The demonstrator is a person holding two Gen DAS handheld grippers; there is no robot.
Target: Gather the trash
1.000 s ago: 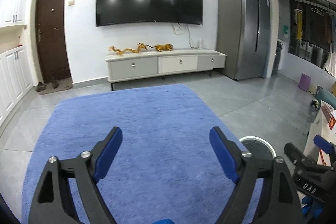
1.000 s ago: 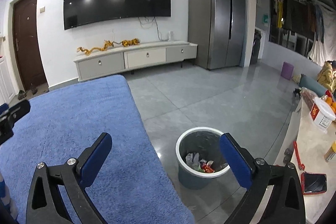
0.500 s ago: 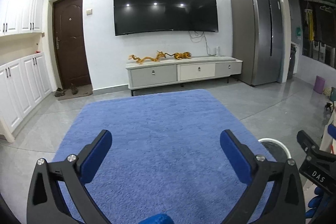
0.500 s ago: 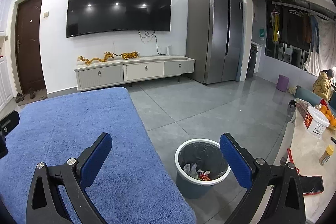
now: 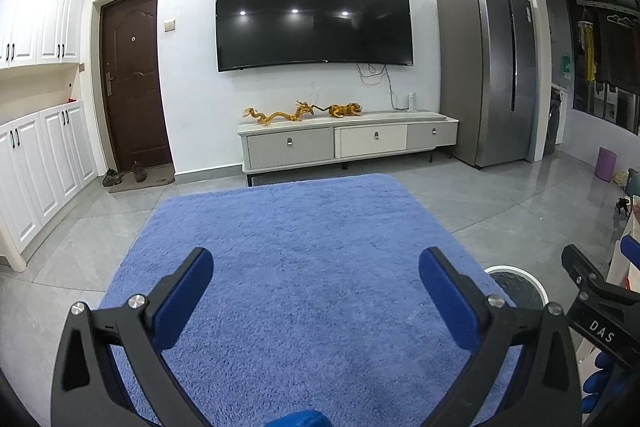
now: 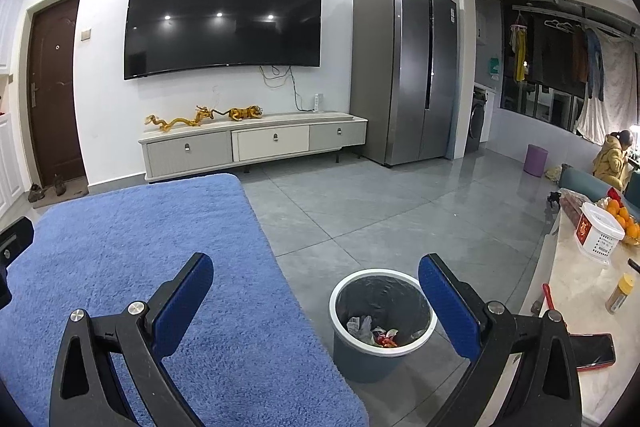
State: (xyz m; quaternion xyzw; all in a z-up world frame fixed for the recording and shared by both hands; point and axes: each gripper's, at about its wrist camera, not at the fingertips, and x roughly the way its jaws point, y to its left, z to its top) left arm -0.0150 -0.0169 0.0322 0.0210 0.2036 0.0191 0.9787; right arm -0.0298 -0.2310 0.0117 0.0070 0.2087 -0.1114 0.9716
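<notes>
Beside the blue rug [image 6: 132, 267], on grey floor tiles [image 6: 360, 211], the trash bin [image 6: 382, 323] is seen holding trash; left gripper [image 5: 316, 303] and right gripper [image 6: 316, 303] are held with fingers apart, empty.

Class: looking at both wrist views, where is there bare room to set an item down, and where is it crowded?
Free: the blue rug ahead of the left claw, and grey floor tiles between the rug, TV cabinet and trash bin. Crowded: the countertop at right, holding phone, basket, oranges.

left claw [image 5: 316, 291]: jaws spread wide, nothing between | right claw [image 6: 316, 291]: jaws spread wide, nothing between
</notes>
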